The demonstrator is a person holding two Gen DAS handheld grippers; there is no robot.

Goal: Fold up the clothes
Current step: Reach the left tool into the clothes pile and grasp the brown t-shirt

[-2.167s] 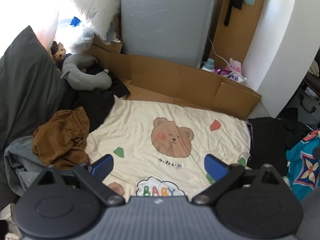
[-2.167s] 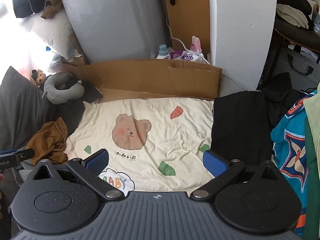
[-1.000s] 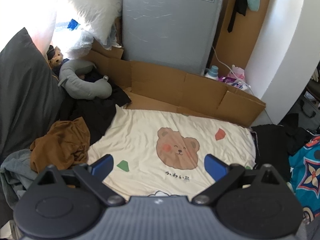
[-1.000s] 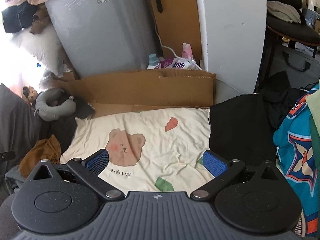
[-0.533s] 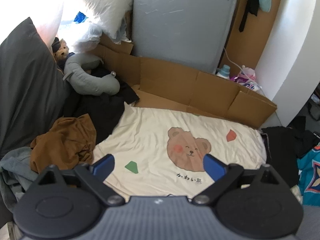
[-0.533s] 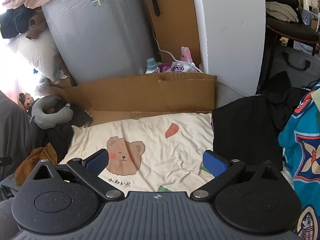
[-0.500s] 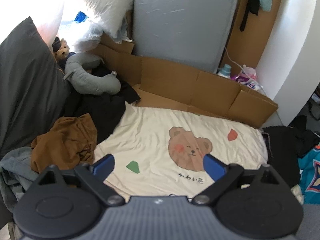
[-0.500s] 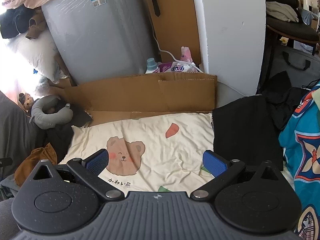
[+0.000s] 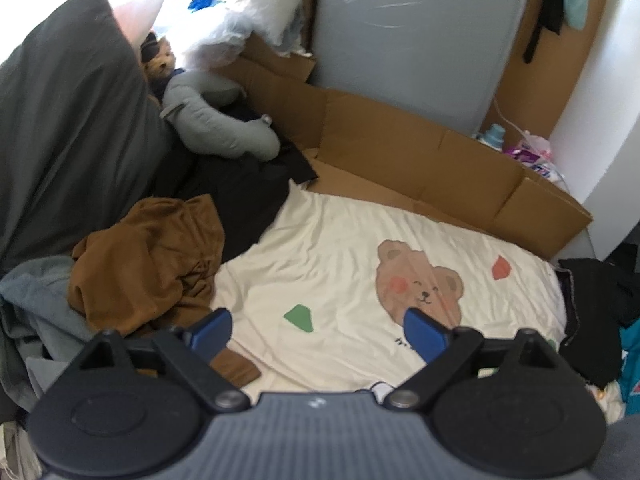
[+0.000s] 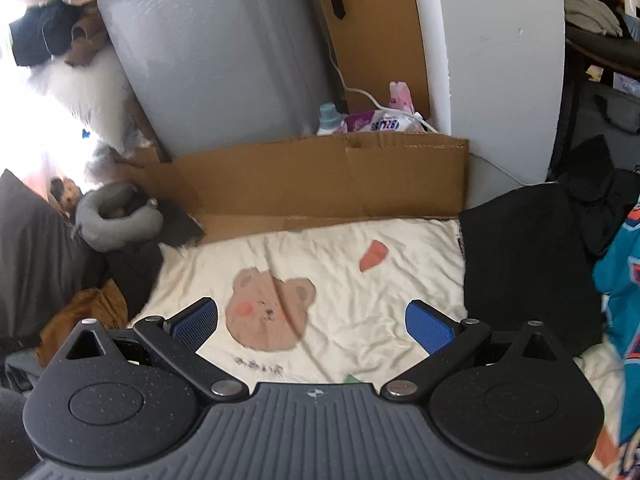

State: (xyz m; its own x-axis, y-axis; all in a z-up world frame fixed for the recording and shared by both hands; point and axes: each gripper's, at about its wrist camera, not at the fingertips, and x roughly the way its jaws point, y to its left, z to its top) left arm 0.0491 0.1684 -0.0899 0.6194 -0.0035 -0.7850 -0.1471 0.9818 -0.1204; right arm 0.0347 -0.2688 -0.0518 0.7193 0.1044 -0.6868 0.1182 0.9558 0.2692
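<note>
A crumpled brown garment (image 9: 148, 264) lies in a heap at the left edge of a cream bear-print blanket (image 9: 340, 264), partly over grey clothes (image 9: 36, 304). My left gripper (image 9: 318, 332) is open above the blanket's near left part, its left finger close to the brown heap. My right gripper (image 10: 312, 326) is open too, hovering over the cream blanket (image 10: 392, 296) near the bear print, nothing between its pads. The brown garment (image 10: 86, 314) shows at far left in the right wrist view. A flat black garment (image 10: 524, 264) lies along the blanket's right edge.
A cardboard wall (image 9: 420, 164) borders the blanket's far side, with a wrapped grey mattress (image 9: 404, 36) behind it. A grey neck pillow (image 9: 216, 120), a dark pillow (image 9: 68, 120) and black clothes (image 9: 244, 196) sit left. A teal patterned cloth (image 10: 620, 280) lies right.
Both views have swung left. The left gripper now sits nearer the brown heap, which appears larger. The right gripper has shifted left over the blanket. Both stay open.
</note>
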